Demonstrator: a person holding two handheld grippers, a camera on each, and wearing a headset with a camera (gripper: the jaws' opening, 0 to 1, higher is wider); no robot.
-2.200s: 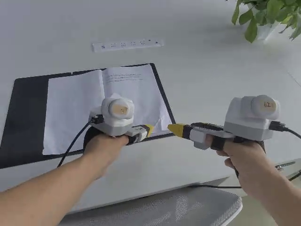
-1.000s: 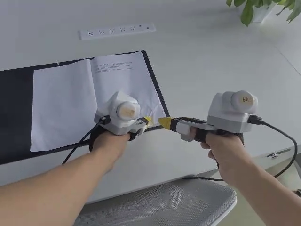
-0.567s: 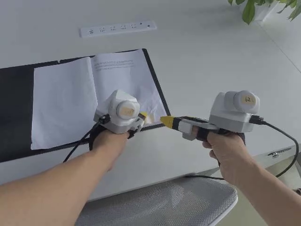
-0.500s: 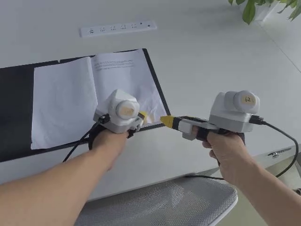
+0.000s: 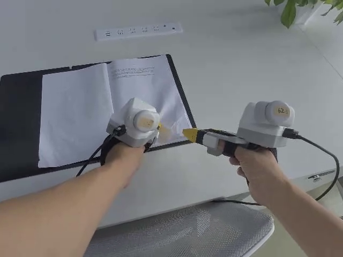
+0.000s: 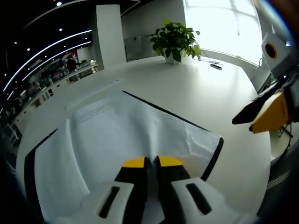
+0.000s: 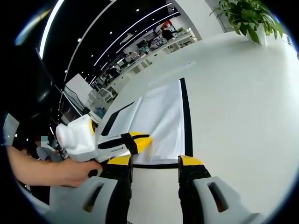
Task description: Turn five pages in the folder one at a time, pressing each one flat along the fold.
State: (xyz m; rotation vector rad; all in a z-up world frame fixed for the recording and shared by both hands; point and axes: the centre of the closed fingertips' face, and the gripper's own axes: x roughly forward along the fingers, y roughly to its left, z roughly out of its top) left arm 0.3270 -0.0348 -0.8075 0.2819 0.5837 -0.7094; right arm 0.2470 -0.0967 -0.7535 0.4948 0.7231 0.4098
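Black folder (image 5: 21, 134) lies open on a white counter (image 5: 241, 69), its white pages spread out, spanning the head view from 9 to 12 o'clock. The left gripper (image 5: 157, 128) sits over the 5 o'clock corner of the right-hand page (image 5: 144, 91). In the left gripper view its yellow-tipped jaws are drawn together with barely a slit between them; whether a sheet is nipped there cannot be told. The right gripper (image 5: 190, 134) hovers just beside it at 3 o'clock, off the folder's edge above bare counter, jaws spread wide and holding nothing. A power strip (image 5: 138, 31) lies beyond the folder at 12 o'clock, and a potted plant (image 5: 300, 8) stands at 1 o'clock. The step in hand looks like picking up one page by its corner. To do it well, catch a single sheet only, carry it in a gentle arc toward 9 o'clock without creasing it, then smooth along the fold with the free gripper once it lands
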